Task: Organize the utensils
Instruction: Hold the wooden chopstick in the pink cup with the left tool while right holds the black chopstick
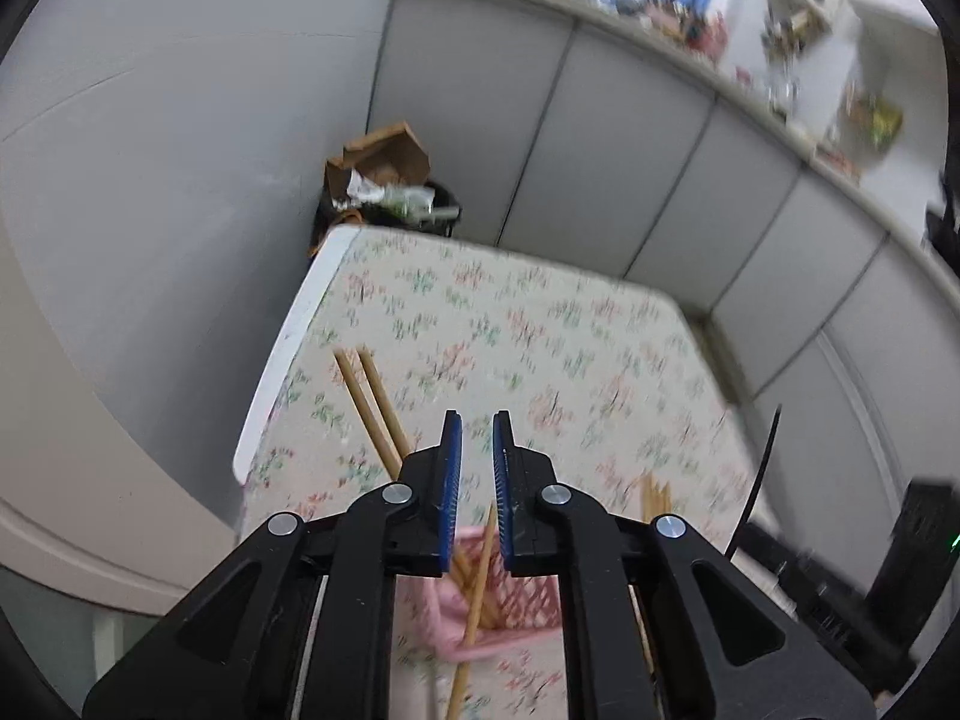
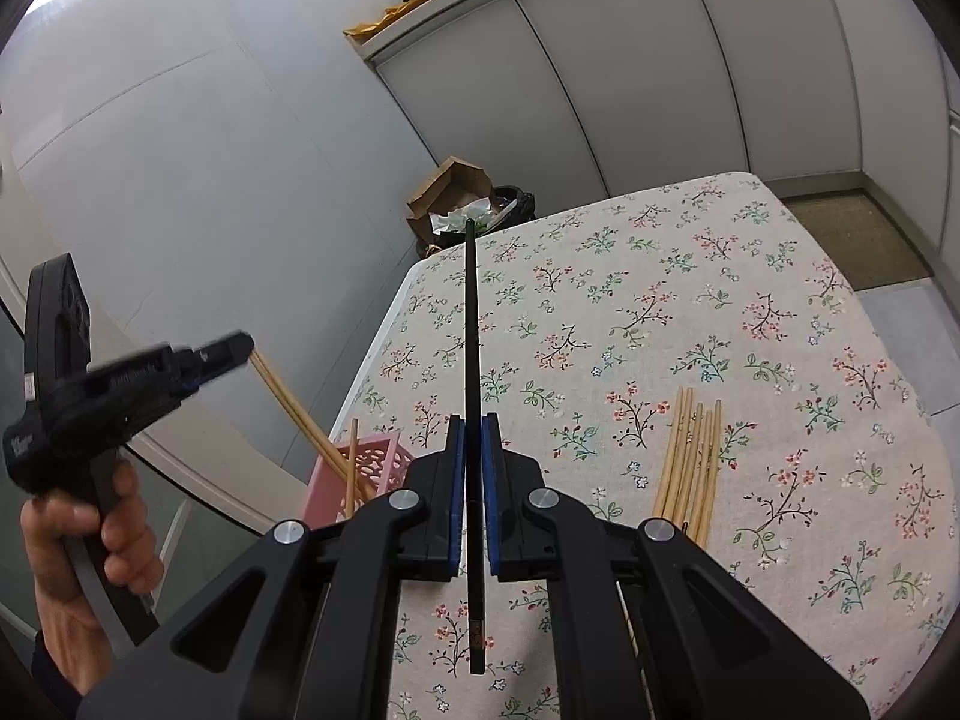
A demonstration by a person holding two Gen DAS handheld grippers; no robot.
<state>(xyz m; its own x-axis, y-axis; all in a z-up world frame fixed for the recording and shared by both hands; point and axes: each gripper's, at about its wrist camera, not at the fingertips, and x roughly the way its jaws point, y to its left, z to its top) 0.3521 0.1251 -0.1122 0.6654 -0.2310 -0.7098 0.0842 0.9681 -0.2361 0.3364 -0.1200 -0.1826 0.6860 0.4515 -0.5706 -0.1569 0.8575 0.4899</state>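
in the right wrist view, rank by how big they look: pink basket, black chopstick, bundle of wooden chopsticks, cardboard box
1. black chopstick, longest by far, though nearest the camera
2. bundle of wooden chopsticks
3. pink basket, partly hidden, so its rank against the bundle is unsure
4. cardboard box, far off, so it may only look small

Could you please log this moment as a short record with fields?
surface: table with floral tablecloth
left gripper: open, empty, above the basket
right gripper: shut on a long black chopstick
container: pink perforated plastic basket at the table's left edge, light wooden chopsticks standing in it
still loose: bundle of light wooden chopsticks lying on the cloth
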